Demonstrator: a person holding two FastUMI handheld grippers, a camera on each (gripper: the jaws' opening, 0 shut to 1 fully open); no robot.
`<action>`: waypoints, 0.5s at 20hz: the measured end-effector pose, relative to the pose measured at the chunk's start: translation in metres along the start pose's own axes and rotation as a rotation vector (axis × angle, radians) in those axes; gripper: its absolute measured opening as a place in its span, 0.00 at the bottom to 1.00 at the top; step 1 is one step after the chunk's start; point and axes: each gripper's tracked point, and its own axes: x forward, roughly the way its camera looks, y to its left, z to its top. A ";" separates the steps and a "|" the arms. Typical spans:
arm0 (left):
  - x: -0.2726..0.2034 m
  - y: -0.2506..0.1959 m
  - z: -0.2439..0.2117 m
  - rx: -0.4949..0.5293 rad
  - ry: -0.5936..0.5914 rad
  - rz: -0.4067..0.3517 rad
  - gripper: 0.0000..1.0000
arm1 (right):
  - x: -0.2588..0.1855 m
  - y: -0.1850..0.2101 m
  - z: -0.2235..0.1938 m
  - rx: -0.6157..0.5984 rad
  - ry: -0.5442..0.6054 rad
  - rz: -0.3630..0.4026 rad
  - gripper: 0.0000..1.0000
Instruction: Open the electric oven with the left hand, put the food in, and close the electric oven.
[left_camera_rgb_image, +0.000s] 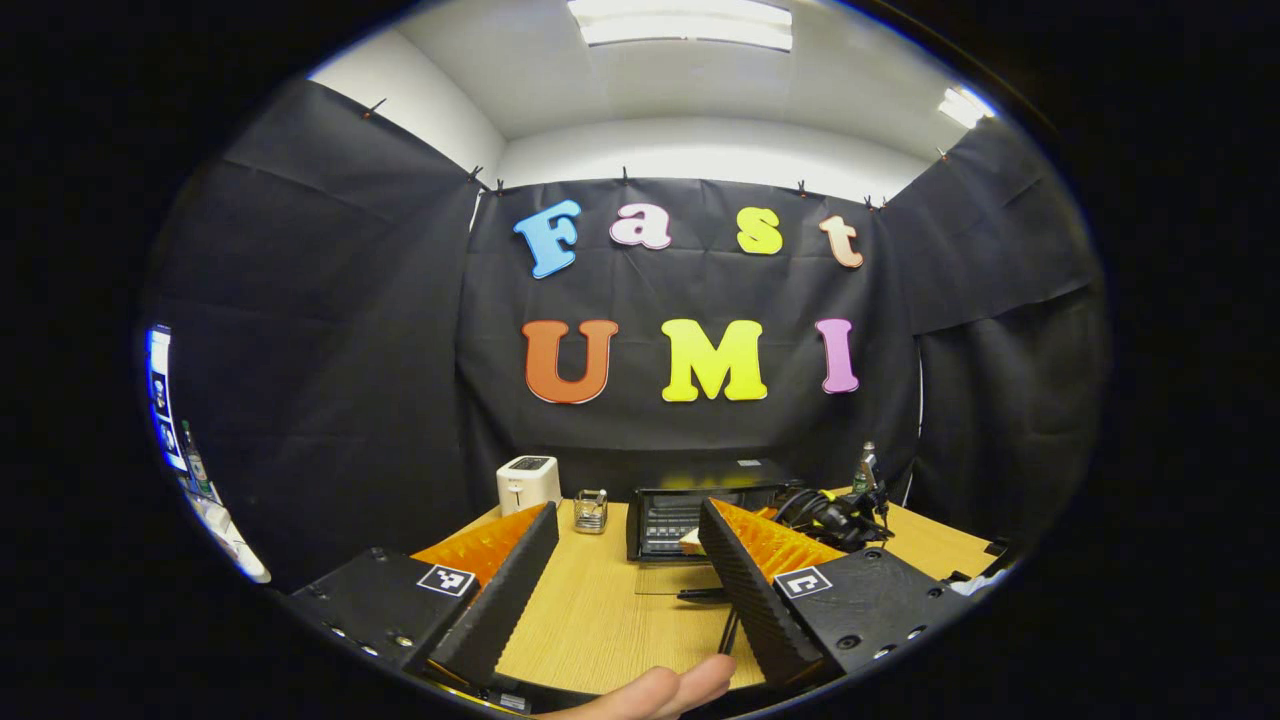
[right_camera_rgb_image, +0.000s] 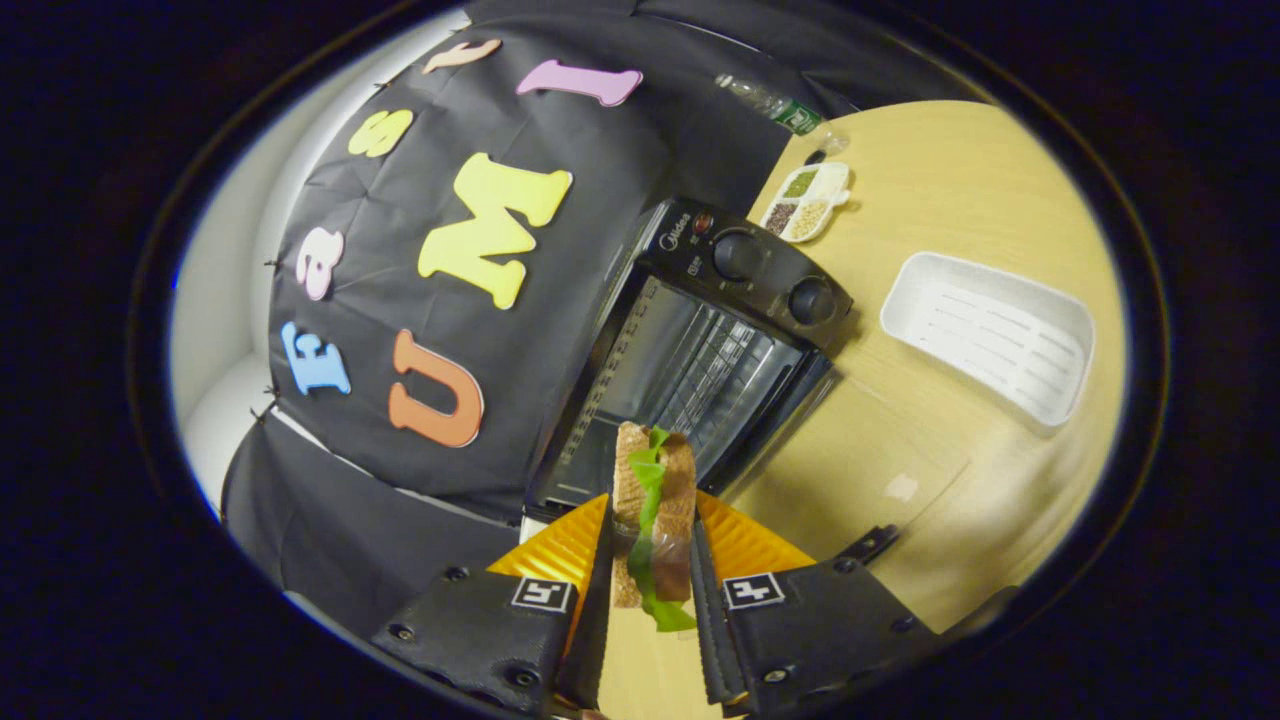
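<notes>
The black electric oven (left_camera_rgb_image: 668, 512) stands at the back of the wooden table with its glass door (left_camera_rgb_image: 672, 579) folded down flat. My left gripper (left_camera_rgb_image: 625, 585) is open and holds nothing, well short of the oven. In the right gripper view the oven (right_camera_rgb_image: 760, 268) lies close ahead, its rack cavity open and its door (right_camera_rgb_image: 865, 465) lowered. My right gripper (right_camera_rgb_image: 655, 535) is shut on a sandwich (right_camera_rgb_image: 655, 500) of brown bread and green lettuce, held on edge just before the oven mouth. That sandwich (left_camera_rgb_image: 691, 541) and the other gripper (left_camera_rgb_image: 835, 517) also appear at the oven front.
A white toaster (left_camera_rgb_image: 527, 482) and a small glass holder (left_camera_rgb_image: 590, 510) stand left of the oven. A white tray (right_camera_rgb_image: 990, 335), a small divided dish (right_camera_rgb_image: 805, 203) and a bottle (right_camera_rgb_image: 780, 103) sit on the table (right_camera_rgb_image: 960, 180) right of it. A person's finger (left_camera_rgb_image: 665, 690) shows below my left gripper.
</notes>
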 end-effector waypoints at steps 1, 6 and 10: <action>0.001 0.001 -0.002 -0.009 0.013 -0.010 0.93 | 0.016 -0.001 -0.004 0.004 0.000 -0.006 0.36; 0.014 0.018 -0.008 -0.029 0.047 -0.014 0.93 | 0.078 -0.005 0.022 0.060 -0.084 -0.036 0.37; 0.030 0.023 -0.020 -0.022 0.067 -0.025 0.93 | 0.118 -0.006 0.052 -0.018 -0.173 -0.030 0.36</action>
